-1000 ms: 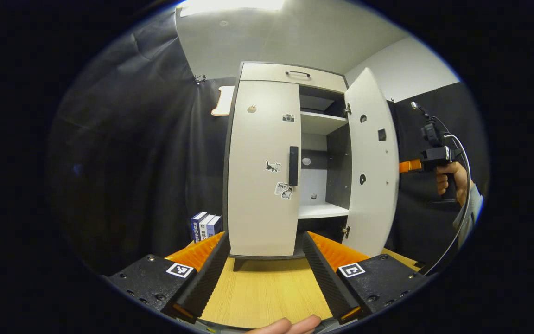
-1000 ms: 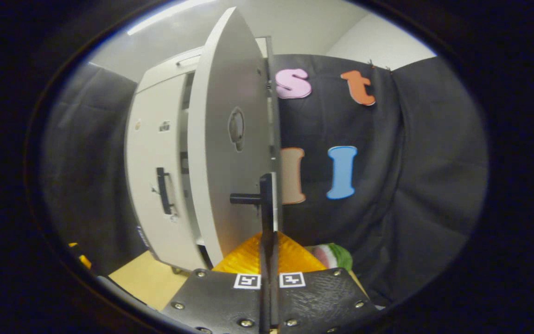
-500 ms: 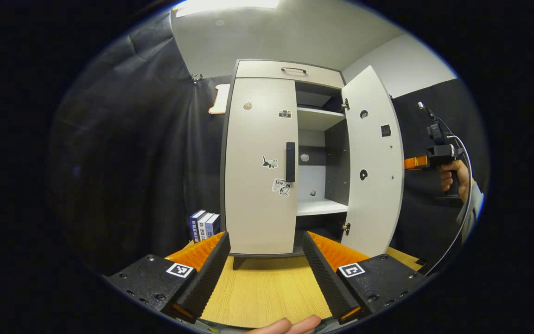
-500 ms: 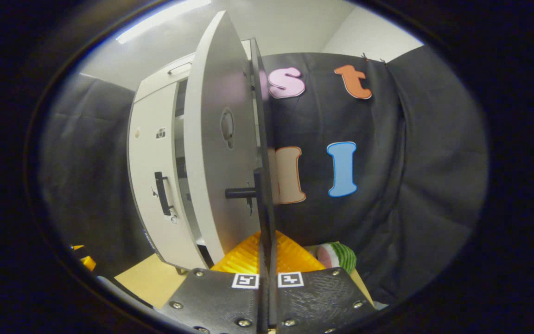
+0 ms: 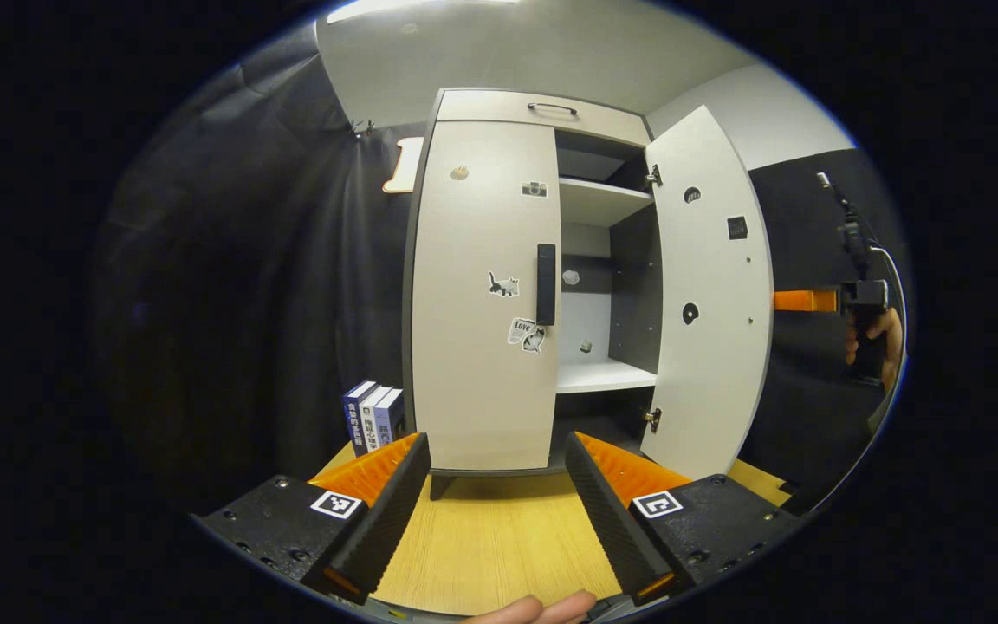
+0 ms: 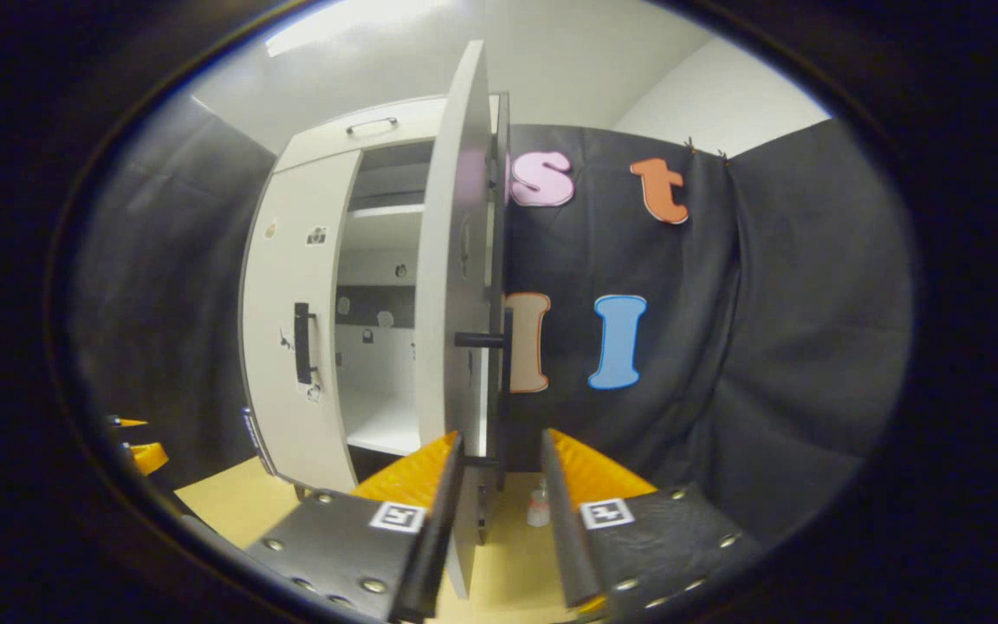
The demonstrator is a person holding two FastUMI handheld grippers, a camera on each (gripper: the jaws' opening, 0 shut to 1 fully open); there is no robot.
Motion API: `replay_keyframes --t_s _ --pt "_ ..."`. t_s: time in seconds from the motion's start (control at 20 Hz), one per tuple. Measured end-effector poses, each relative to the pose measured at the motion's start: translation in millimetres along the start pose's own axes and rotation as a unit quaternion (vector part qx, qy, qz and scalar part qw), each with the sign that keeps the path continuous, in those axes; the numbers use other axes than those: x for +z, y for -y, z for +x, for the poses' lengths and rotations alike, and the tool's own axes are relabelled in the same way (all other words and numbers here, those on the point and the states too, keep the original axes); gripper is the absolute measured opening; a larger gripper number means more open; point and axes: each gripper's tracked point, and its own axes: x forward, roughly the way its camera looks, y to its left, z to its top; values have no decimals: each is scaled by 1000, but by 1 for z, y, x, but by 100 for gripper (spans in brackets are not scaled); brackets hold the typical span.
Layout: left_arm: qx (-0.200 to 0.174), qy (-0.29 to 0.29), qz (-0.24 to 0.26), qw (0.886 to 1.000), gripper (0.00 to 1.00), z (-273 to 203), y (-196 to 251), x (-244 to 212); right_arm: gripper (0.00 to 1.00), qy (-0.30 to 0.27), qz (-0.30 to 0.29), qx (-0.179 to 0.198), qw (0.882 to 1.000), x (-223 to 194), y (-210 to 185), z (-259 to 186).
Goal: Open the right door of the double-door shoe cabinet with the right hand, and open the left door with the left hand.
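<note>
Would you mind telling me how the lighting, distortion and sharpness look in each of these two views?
Left gripper view: sharp and evenly lit, with a bright ceiling light at the top; the fisheye bows the cabinet edges outward, and the cloth on the left falls into deep shadow. Right gripper view: softer and hazier, the right door seen nearly edge-on and curved, with dim edges.

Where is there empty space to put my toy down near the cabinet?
The bare wooden table in front of the closed left door, and the white lower shelf behind the open right door. It's crowded beside the books.
</note>
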Motion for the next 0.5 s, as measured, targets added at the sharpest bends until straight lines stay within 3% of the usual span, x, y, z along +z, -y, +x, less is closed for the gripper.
replay_keyframes --t_s 0.15,0.35,0.5 --pt "-9 9 -11 1000 98 23 2 12 100 35 -18 25 999 1 -25 -44" --pt "0 11 -31 999 98 56 -3 29 99 16 -20 -20 999 -23 -34 -91" --pt "0 -1 -20 1000 98 84 1 40 99 5 12 -13 1000 -39 -61 -126"
